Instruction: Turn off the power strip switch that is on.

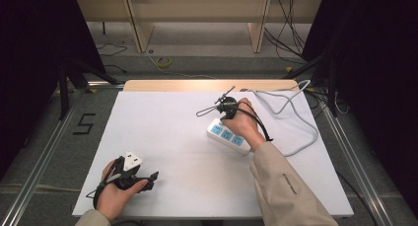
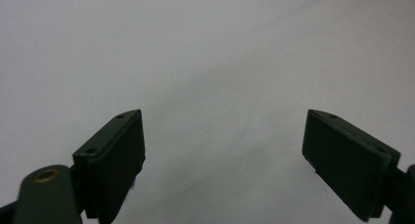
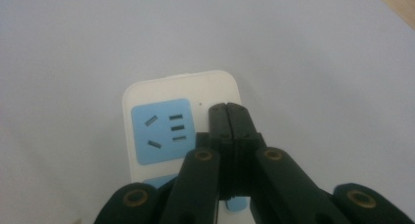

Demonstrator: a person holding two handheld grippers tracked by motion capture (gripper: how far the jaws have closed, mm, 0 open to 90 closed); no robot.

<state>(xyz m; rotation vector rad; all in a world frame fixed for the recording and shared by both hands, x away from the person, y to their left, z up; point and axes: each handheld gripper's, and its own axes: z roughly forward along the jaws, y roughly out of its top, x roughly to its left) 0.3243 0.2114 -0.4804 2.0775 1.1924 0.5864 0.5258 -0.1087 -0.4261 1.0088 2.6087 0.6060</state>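
A white power strip [image 1: 226,135] with blue socket faces lies right of the table's middle, and its grey cable [image 1: 291,107] loops off to the far right. My right gripper [image 1: 223,118] hovers over the strip's far end. In the right gripper view its jaws are pressed together, with the tips [image 3: 228,106] over the white end of the strip [image 3: 181,87], beside a blue socket [image 3: 161,131]. Nothing is between them. My left gripper [image 1: 152,178] rests at the near left of the table. In the left gripper view it stands open [image 2: 222,155] over bare white surface.
The white table top [image 1: 167,137] has a wooden strip [image 1: 197,85] along its far edge. The strip's cable loops over the far right corner. On the floor to the left is a black "5" mark [image 1: 84,123]; shelf legs and loose cables lie beyond the table.
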